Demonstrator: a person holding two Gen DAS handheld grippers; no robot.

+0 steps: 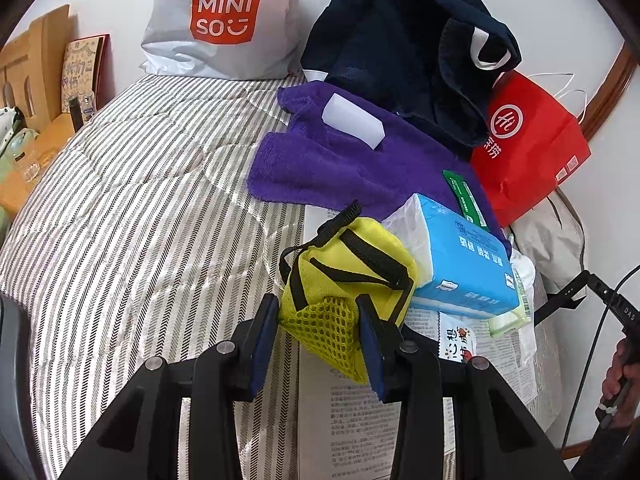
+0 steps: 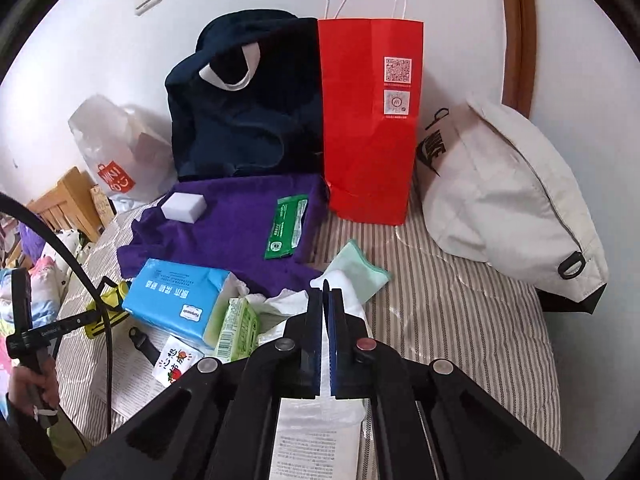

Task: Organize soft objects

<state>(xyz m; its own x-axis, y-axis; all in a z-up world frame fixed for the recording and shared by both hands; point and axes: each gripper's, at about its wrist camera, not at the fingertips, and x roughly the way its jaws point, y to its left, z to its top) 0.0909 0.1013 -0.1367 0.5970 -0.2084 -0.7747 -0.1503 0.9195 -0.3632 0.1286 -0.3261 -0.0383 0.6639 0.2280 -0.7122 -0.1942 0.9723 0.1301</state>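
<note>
My left gripper [image 1: 318,312] is shut on a yellow pouch [image 1: 352,264] with black straps, pinching its mesh pocket just above the striped bedspread [image 1: 140,220]. My right gripper [image 2: 326,288] is shut, with a thin white cloth [image 2: 320,412] pinched between its blue pads and hanging below them. A purple towel [image 1: 340,168] [image 2: 240,220] lies spread out, carrying a white sponge [image 1: 354,120] [image 2: 183,207] and a green wipes pack [image 2: 288,226]. A blue tissue pack [image 1: 464,264] [image 2: 176,296] lies in front of it. A mint cloth [image 2: 358,268] lies just beyond the right fingertips.
Against the wall stand a navy bag [image 2: 248,120], a red paper bag [image 2: 368,120] and a Miniso bag [image 1: 224,20]. A beige cap [image 2: 500,200] lies at the right. Newspaper [image 1: 352,420] covers the bed under the pile. A wooden shelf [image 1: 44,80] is at the left.
</note>
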